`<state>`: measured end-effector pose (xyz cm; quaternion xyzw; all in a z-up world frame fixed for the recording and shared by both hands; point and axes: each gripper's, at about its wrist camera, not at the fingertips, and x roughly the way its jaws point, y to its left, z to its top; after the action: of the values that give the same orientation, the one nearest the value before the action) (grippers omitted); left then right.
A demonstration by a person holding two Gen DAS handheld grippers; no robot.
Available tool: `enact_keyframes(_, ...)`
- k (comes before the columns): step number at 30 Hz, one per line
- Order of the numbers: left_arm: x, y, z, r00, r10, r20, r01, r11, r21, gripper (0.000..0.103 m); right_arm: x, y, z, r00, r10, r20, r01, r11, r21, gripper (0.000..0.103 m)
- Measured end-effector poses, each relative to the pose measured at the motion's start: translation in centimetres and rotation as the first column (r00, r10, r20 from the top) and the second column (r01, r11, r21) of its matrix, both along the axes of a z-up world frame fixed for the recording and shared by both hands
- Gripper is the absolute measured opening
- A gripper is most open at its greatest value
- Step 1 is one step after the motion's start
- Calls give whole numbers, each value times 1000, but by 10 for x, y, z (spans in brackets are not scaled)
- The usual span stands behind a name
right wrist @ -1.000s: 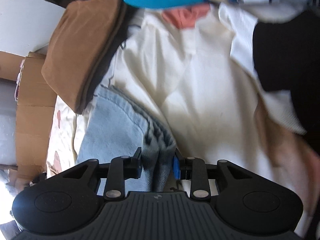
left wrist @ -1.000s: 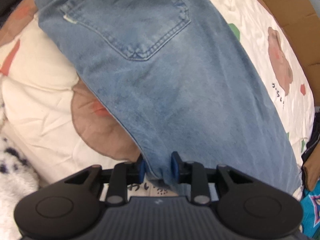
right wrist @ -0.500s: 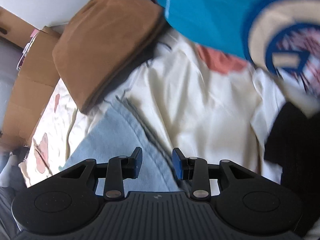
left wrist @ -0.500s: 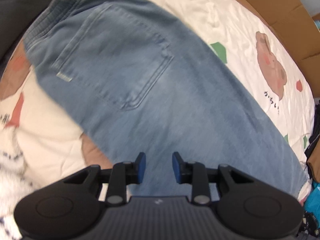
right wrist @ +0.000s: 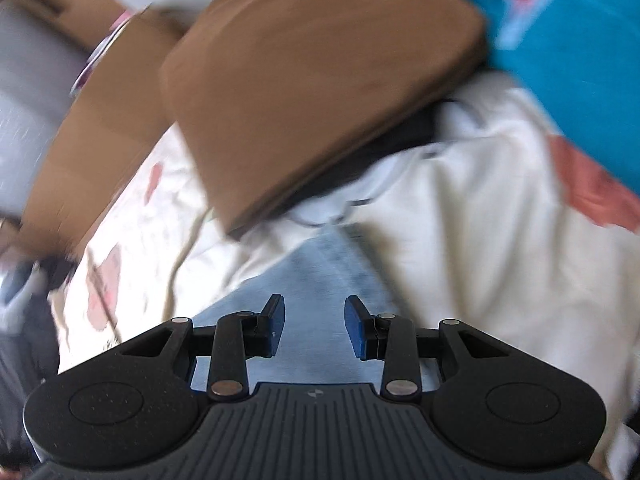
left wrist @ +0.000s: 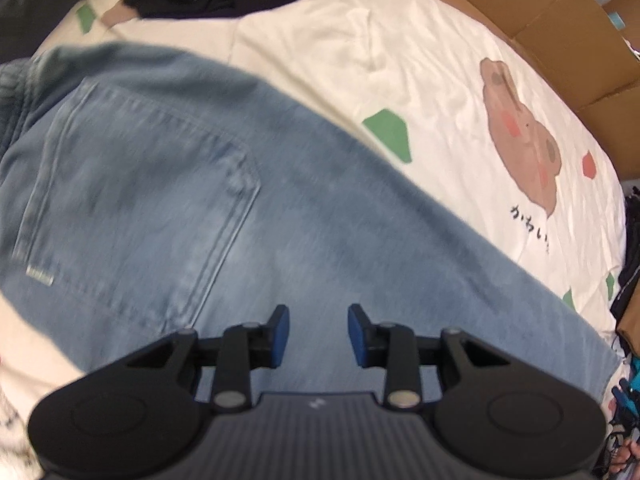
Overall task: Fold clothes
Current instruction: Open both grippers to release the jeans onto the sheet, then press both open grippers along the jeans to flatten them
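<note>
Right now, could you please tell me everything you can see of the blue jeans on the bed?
The jeans are light blue, faded denim, lying flat and back side up across the cream printed bedsheet. A stitched back pocket with a small pale tab shows near the gathered waistband at the left. The leg runs toward the lower right. Neither the left gripper, whose jaws are opening, nor the right gripper has fabric between its jaws.

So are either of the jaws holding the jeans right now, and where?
Nothing is held. The left gripper, its jaws opening, and the right gripper, jaws apart, are both empty above the jeans.
</note>
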<state>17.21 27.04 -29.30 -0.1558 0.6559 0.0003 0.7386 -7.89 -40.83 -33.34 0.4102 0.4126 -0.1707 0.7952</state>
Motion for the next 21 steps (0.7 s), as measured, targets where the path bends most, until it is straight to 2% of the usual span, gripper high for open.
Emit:
enact_keyframes(6, 12, -11, -11, 998, -60, 35, 59, 998, 35, 35, 39, 30, 0, 990, 138, -1, -138, 990, -6, 35)
enact_keyframes(11, 24, -18, -25, 992, -106, 73, 99, 991, 93, 37, 70, 68, 1, 964, 266, 2, -266, 963, -33, 35)
enact_keyframes(13, 26, -18, -27, 990, -107, 92, 92, 984, 153, 37, 81, 88, 3, 949, 317, 7, -316, 948, -43, 37)
enact_keyframes(14, 27, -16, -26, 988, -110, 105, 90, 980, 177, 37, 87, 98, 4, 940, 341, 10, -340, 939, -46, 41)
enact_keyframes(16, 29, -10, -25, 985, -111, 133, 82, 975, 206, 38, 97, 118, 4, 920, 391, 7, -390, 920, -49, 43)
enact_keyframes(21, 40, 2, -29, 972, -140, 187, 88, 961, 262, 38, 121, 176, 1, 841, 540, -19, -540, 838, -75, 44)
